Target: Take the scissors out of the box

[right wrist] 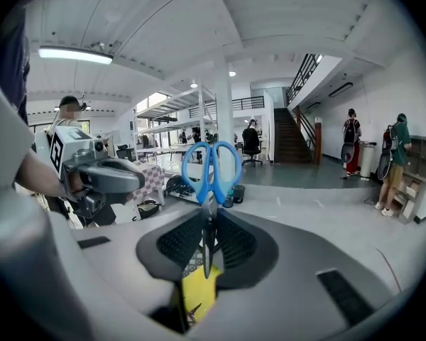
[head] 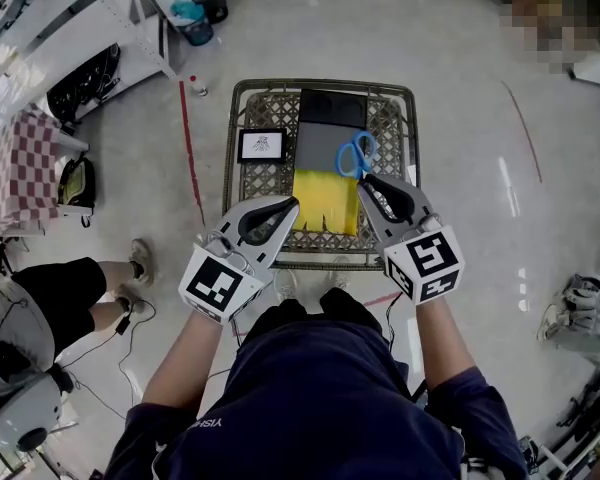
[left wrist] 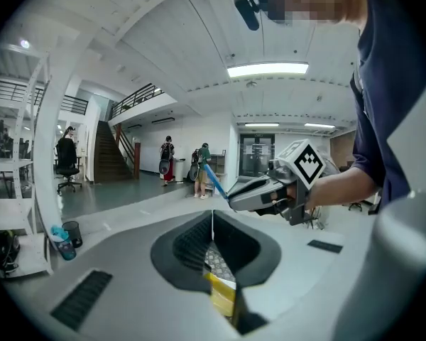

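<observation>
Blue-handled steel scissors [head: 356,155] clamped by the blades in the right tongs [head: 370,181], handles pointing up, held above the woven wire-framed box [head: 320,84] on the floor, over its yellow sheet [head: 325,203], left tongs [head: 292,205] closed on nothing alongside.

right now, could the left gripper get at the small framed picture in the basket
Probably yes. The framed picture lies uncovered at the left of the basket, ahead of the left gripper, nothing between. Its jaws are shut and empty, so they must open first. The right gripper's scissors are clear.
</observation>
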Demonstrator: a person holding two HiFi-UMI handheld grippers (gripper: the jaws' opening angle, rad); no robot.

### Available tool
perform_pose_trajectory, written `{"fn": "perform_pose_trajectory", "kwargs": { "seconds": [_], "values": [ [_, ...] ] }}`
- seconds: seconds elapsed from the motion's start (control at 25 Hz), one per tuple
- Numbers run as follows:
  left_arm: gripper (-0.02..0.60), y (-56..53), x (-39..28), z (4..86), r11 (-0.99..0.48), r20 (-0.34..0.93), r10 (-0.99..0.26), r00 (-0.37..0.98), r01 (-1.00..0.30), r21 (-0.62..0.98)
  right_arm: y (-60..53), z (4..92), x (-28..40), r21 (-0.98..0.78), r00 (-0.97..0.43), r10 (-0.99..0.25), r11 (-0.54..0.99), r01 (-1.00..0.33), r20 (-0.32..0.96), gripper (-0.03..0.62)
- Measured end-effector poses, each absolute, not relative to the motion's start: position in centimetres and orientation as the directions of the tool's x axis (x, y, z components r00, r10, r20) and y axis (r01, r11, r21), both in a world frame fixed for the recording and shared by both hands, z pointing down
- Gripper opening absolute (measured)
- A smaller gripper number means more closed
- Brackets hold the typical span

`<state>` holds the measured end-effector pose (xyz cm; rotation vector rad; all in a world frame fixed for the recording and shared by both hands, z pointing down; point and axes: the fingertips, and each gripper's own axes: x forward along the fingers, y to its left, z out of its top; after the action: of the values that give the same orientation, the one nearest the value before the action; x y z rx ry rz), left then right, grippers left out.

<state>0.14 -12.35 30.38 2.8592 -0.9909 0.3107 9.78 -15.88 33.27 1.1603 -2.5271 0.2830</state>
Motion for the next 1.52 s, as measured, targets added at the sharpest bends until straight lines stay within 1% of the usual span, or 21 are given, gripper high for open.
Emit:
{"fn": "perform_pose_trajectory", "kwargs": {
  "seconds": [0.48, 0.8, 1.04, 1.52],
  "values": [
    [0.026, -12.0, 1.0, 29.6, -0.785, 0.198, -0.604, 0.772, -0.619, 0.016, -14.3, 30.8, 10.4, -0.039, -0.623, -0.709, 0.649, -0.76, 0.33, 0.078],
    [0.026, -11.5, 1.0, 29.9, -0.782, 0.225, -0.604, 0.764, -0.623, 0.016, -13.7, 30.5, 10.4, -0.04, -0.627, -0.708, 0.652, -0.757, 0.325, 0.078],
    [0.026, -11.1, 1.4, 29.4, -0.79, 0.194, -0.598, 0.778, -0.612, 0.018, -13.3, 30.3, 10.1, -0.039, -0.629, -0.708, 0.654, -0.756, 0.32, 0.078],
    [0.026, -10.6, 1.2, 29.6, -0.786, 0.209, -0.6, 0.772, -0.617, 0.021, -12.9, 30.2, 9.9, -0.036, -0.632, -0.704, 0.658, -0.752, 0.324, 0.078]
  ]
}}
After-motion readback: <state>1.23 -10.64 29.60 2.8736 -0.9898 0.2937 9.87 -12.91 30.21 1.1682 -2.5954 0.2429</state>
